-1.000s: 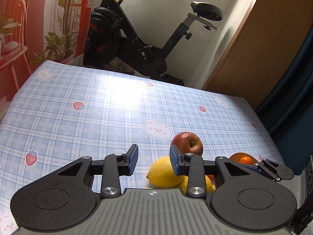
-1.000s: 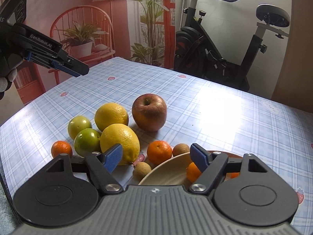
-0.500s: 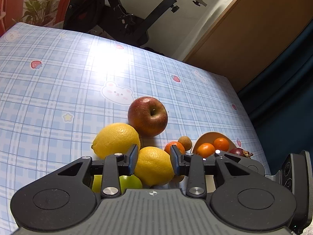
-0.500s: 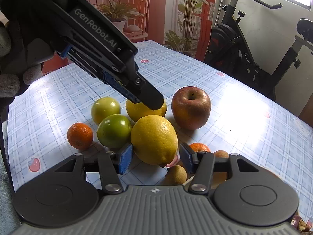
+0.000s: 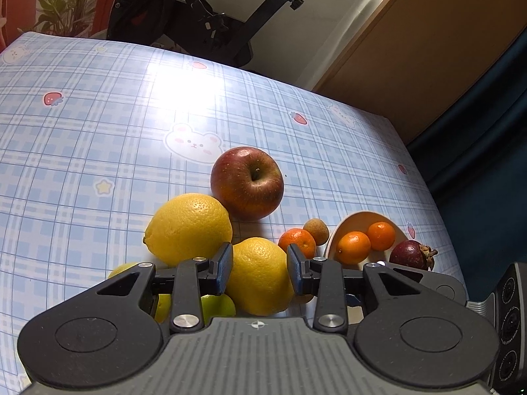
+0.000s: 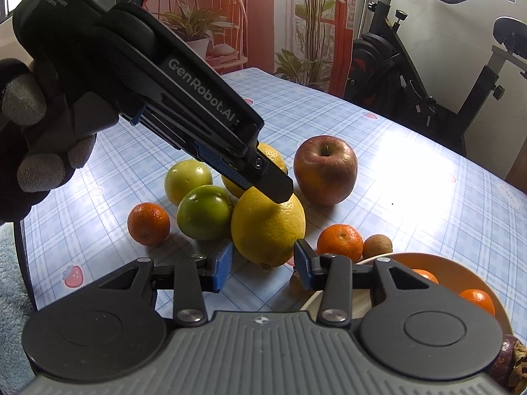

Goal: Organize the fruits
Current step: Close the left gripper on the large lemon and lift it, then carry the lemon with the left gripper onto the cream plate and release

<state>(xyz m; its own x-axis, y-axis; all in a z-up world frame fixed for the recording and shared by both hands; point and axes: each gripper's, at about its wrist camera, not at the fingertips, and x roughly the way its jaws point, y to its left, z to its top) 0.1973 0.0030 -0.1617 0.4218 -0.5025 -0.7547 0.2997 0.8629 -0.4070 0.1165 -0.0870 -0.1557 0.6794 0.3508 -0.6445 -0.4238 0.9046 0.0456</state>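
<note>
My left gripper point(image 5: 258, 271) is shut on a yellow lemon point(image 5: 260, 276), its blue pads against both sides; it also shows in the right wrist view point(image 6: 268, 184) pressing on that lemon point(image 6: 266, 227) from above. My right gripper point(image 6: 263, 263) is open, its pads on either side of the lemon's near end without gripping it. A second lemon point(image 5: 189, 227), a red apple point(image 5: 247, 186), two green fruits point(image 6: 204, 212) and mandarins point(image 6: 148, 219) lie around it. A wooden bowl point(image 5: 357, 222) at the right holds two mandarins point(image 5: 352, 247).
A dark mangosteen point(image 5: 411, 253) lies beside the bowl. A mandarin point(image 5: 296, 240) and a small brown fruit point(image 5: 316, 230) lie between the lemon and the bowl. The table's edges are near on the right point(image 5: 438, 210). An exercise bike point(image 6: 428, 75) stands behind the table.
My left gripper came down over the fruit pile and closed on the lemon. My right gripper moved forward and narrowed around the same lemon.
</note>
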